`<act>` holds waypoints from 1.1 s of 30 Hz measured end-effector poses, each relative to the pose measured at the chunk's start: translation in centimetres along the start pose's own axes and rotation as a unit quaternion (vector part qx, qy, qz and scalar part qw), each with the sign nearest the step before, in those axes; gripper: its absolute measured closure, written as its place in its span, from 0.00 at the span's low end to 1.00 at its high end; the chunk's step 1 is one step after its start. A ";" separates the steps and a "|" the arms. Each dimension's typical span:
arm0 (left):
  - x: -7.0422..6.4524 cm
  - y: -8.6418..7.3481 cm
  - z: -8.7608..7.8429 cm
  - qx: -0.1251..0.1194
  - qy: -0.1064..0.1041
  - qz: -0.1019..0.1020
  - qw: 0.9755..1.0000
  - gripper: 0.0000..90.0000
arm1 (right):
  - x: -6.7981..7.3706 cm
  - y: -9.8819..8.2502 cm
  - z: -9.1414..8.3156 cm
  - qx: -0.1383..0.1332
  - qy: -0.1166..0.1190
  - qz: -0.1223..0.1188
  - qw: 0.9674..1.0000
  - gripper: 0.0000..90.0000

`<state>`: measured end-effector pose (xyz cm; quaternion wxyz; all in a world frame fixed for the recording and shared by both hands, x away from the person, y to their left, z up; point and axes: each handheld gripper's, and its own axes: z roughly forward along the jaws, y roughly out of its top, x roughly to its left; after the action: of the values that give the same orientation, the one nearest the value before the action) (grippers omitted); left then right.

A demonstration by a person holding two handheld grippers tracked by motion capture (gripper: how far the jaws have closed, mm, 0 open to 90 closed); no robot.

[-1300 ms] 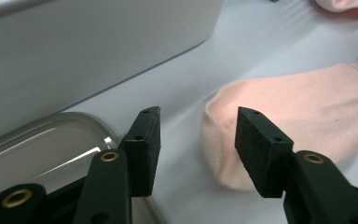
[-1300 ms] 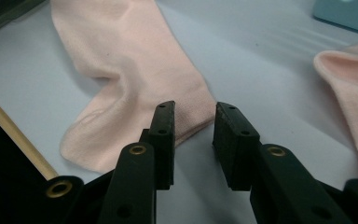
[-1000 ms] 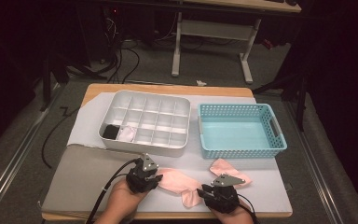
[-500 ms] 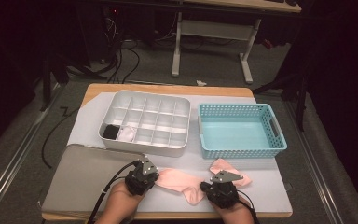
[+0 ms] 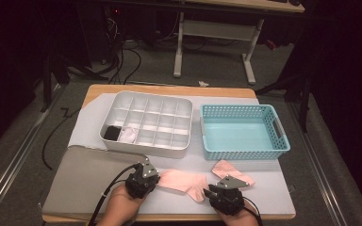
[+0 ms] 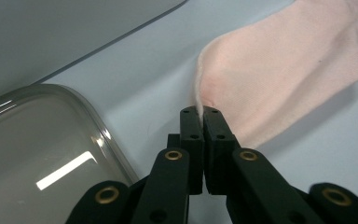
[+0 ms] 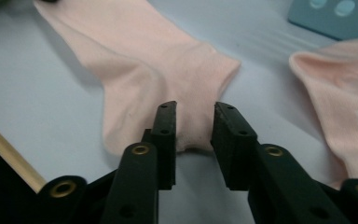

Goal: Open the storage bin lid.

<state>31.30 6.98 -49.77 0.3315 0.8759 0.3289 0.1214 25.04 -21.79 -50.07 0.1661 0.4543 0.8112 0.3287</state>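
**Both grippers at one pink sock, near edge of the table**

High view: The pink sock [image 5: 184, 182] lies flat on the grey mat [image 5: 264, 188], near the table's front edge. The left gripper [image 5: 143, 178] sits at the sock's left end, the right gripper [image 5: 226, 192] at its right end. A second pink sock [image 5: 233, 170] lies just right. The divided white tray [image 5: 146, 120] and the blue basket [image 5: 245, 132] stand farther back.

Left gripper view: The jaws are pressed together, pinching the sock's edge [image 6: 279, 79]. A clear lid [image 6: 42, 140] lies at left.

Right gripper view: The jaws stand apart, having just been opening; the sock's end [image 7: 168, 88] lies between them, pads not pressing it.
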 end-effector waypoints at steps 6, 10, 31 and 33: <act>-0.5 0.0 -0.2 0.002 -0.014 0.005 1.000 0.97 | -0.9 0.2 -0.1 0.002 -0.010 -0.001 1.000 0.94; -1.7 0.0 -0.2 -0.001 -0.033 0.017 0.999 0.96 | -2.2 0.2 -0.8 -0.001 -0.026 0.008 1.000 0.94; -1.4 -0.5 -1.4 -0.050 -0.008 -0.017 0.999 0.61 | -7.3 -0.1 -3.9 -0.033 -0.087 0.073 0.993 0.84; -1.0 -0.6 -1.8 -0.056 -0.007 -0.024 0.998 0.60 | -7.4 0.0 -3.9 -0.037 -0.085 0.077 0.993 0.83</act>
<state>29.40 7.58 -48.82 0.3850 0.8489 0.3398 0.1256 26.78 -29.58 -47.42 0.2248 0.5355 0.7440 0.3306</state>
